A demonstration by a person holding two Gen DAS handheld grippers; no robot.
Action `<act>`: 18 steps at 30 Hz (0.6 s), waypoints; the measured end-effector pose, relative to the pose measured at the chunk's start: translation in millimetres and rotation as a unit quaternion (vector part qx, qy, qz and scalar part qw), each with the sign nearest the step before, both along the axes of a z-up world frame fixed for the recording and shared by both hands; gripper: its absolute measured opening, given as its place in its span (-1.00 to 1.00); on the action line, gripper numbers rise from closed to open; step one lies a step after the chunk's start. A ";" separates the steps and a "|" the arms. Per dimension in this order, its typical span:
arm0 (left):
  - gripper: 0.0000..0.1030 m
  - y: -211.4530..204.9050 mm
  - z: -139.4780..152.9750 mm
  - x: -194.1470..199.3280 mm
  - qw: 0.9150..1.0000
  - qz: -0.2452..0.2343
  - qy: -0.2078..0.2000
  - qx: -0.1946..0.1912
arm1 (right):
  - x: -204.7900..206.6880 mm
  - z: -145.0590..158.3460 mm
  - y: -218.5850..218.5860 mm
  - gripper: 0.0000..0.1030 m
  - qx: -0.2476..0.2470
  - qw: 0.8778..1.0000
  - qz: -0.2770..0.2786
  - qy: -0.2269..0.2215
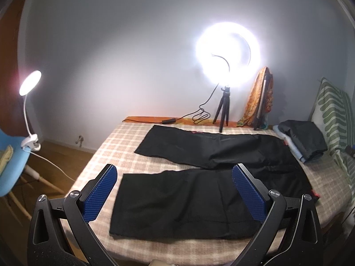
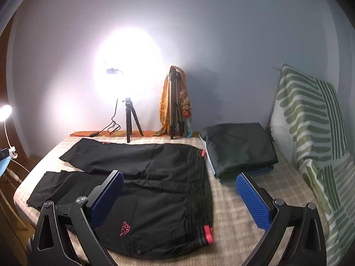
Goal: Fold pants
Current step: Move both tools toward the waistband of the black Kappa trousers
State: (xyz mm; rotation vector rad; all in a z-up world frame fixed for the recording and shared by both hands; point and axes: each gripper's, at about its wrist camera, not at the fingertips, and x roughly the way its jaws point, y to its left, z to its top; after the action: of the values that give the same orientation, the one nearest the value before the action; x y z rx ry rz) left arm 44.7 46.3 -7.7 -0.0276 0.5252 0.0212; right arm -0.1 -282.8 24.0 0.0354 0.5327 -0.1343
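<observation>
Black pants (image 1: 195,201) lie spread flat on the checked bed cover (image 1: 124,146), both legs pointing left and apart, the waist at the right. In the right wrist view the pants (image 2: 159,186) show a pink logo and red tabs at the waistband. My left gripper (image 1: 174,173) hovers open over the near leg, close to its hem, with nothing between the blue pads (image 1: 99,195). Over the waist end my right gripper (image 2: 179,181) is open too, holding nothing.
A lit ring light on a small tripod (image 1: 224,110) and a cloth-draped tripod (image 2: 175,104) stand at the bed's far edge with a cable (image 1: 190,117). Folded dark clothes (image 2: 239,146) and a green striped pillow (image 2: 310,119) lie right. A clip lamp (image 1: 30,84) and blue chair (image 1: 11,166) stand left.
</observation>
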 end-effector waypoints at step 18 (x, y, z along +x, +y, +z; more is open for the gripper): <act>0.99 46.6 -33.2 109.7 0.997 -0.006 0.069 -0.020 | 104.9 -4.9 -24.0 1.00 0.001 0.998 0.044 0.041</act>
State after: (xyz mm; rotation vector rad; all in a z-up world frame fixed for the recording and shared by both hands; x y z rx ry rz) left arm 154.3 92.9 -40.9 -0.0631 0.6646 0.0002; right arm 104.8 -306.8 19.1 0.0077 0.6153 -0.0486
